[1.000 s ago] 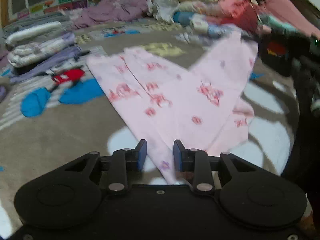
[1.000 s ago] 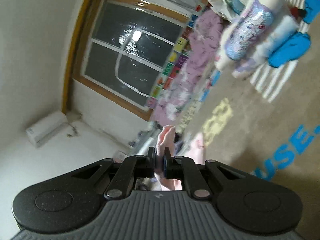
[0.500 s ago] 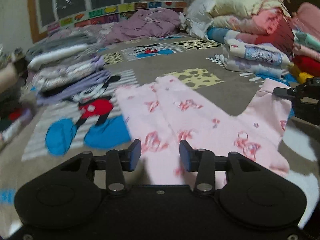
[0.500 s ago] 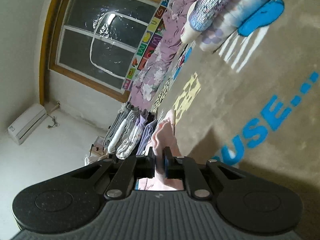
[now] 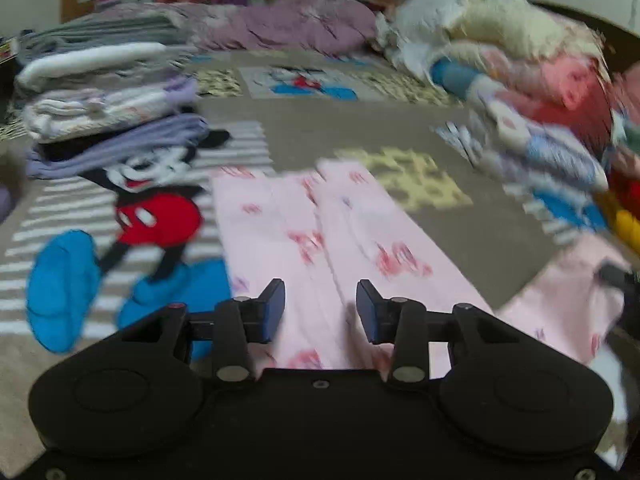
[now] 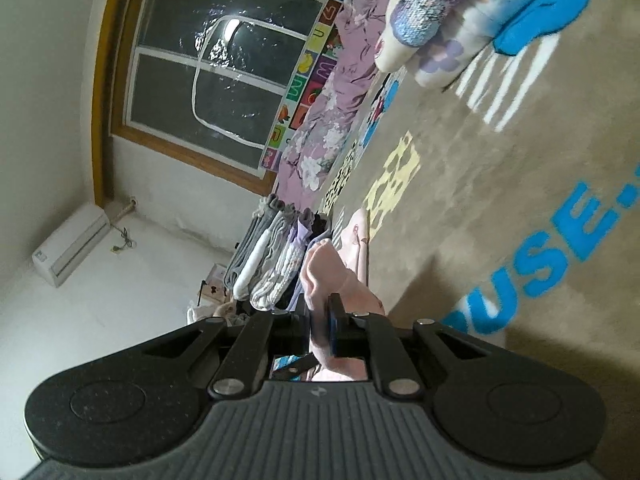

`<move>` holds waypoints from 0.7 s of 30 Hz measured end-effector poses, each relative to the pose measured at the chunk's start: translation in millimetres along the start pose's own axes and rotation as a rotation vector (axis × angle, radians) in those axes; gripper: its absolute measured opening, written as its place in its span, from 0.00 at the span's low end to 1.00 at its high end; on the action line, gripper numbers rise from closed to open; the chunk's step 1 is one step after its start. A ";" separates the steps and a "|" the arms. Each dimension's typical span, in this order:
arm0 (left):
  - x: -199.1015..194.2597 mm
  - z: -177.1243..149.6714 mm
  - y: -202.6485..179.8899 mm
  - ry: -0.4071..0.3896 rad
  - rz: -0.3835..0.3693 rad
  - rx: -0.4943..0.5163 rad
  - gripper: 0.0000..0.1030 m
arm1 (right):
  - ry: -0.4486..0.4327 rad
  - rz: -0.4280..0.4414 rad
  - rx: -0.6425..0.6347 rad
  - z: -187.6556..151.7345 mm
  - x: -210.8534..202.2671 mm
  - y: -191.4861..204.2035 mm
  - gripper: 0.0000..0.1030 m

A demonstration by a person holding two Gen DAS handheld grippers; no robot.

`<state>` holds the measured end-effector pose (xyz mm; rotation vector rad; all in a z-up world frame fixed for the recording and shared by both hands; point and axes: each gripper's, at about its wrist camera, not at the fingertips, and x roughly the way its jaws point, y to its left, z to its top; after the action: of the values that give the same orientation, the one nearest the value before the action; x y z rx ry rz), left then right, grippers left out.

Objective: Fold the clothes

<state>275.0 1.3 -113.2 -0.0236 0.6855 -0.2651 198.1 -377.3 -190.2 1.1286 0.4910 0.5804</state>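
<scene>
Pink trousers (image 5: 320, 232) with red prints lie flat on the bed, their legs running away from me. My left gripper (image 5: 319, 292) hovers over their near end, jaws apart and pressing on nothing; the cloth lies below the fingers. At the right, a corner of the pink cloth (image 5: 568, 300) is raised toward a dark shape at the frame edge. In the right wrist view my right gripper (image 6: 320, 312) is shut on a bunched fold of the pink trousers (image 6: 324, 264), held just above the blanket. That view is rolled sideways.
A grey blanket (image 5: 340, 132) with a cartoon mouse (image 5: 156, 216) covers the bed. Folded clothes are stacked at the left (image 5: 108, 92). A tall pile of clothes (image 5: 540, 88) fills the right, and purple bedding (image 5: 288, 20) lies under the window (image 6: 208, 64).
My left gripper has let its jaws widen and slid left along the trousers, so the mouse print is nearer. The lifted pink cloth at the right has sunk. The right gripper keeps its hold.
</scene>
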 end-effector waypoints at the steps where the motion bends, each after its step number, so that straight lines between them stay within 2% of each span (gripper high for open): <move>1: 4.5 3.9 4.3 -0.002 0.015 -0.015 0.37 | 0.002 0.003 0.004 0.1 -0.5 -0.6 0.12; 3: 20.7 9.8 12.9 0.027 0.037 -0.031 0.37 | 0.007 0.007 0.003 0.9 0.2 -0.9 0.12; 4: 35.9 9.0 16.6 0.094 0.037 -0.021 0.37 | 0.008 0.008 0.004 1.2 0.5 -1.0 0.12; 5: 43.3 10.2 15.5 0.121 0.041 0.013 0.39 | 0.009 0.010 0.006 1.3 0.7 -1.2 0.12; 8: 34.1 30.8 6.3 0.055 0.059 0.102 0.38 | 0.009 0.011 0.011 1.7 0.7 -1.8 0.12; 10: 41.2 44.1 9.8 0.025 0.055 0.094 0.38 | 0.007 0.012 0.011 1.6 -0.3 -2.0 0.12; 13: 74.7 59.2 25.0 0.042 0.104 0.060 0.34 | 0.014 0.013 0.008 3.3 1.0 -2.3 0.12; 14: 89.2 60.4 30.4 0.082 0.099 0.040 0.34 | 0.016 0.010 0.009 3.9 1.6 -2.9 0.12; 16: 100.9 62.8 28.4 0.114 0.093 0.098 0.36 | 0.017 0.006 0.014 4.8 3.5 -4.4 0.12; 19: 88.2 74.3 22.7 0.041 0.076 0.155 0.34 | 0.022 0.002 0.015 5.6 7.6 -6.4 0.12; 21: 93.1 79.2 29.7 -0.001 0.111 0.138 0.34 | 0.024 -0.003 0.014 6.4 9.6 -8.0 0.12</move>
<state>400.7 1.6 -113.0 0.1453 0.6643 -0.2054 210.8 -377.9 -196.1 1.1348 0.5180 0.5898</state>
